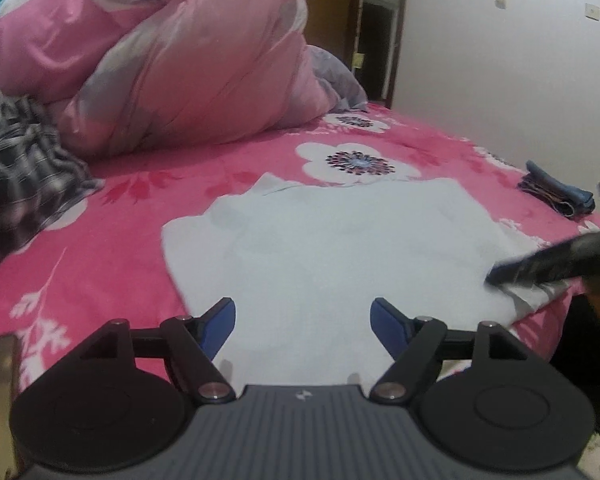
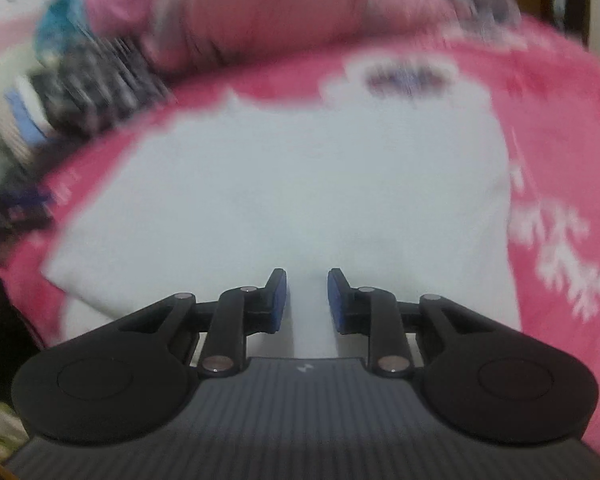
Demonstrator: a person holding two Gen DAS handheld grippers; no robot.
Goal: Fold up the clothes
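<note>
**White garment spread on the bed, both claws over its near edge**

The white garment (image 1: 332, 248) lies flat on the pink floral bedspread (image 1: 112, 264); I cannot tell which kind of garment it is. A rumpled pink duvet (image 1: 188, 76) sits at 11 o'clock, a plaid cloth (image 1: 24, 160) at 9 o'clock and a folded blue item (image 1: 556, 196) at 3 o'clock. My left claw (image 1: 302, 330) is released, its jaws wide and empty. My right claw (image 2: 307, 300) stands narrowly parted with white fabric showing in the gap; whether it pinches, I cannot tell. I judge a good fold needs matched grips on the near corners, lifted together, carried towards 12 o'clock and laid without dragging.
</note>
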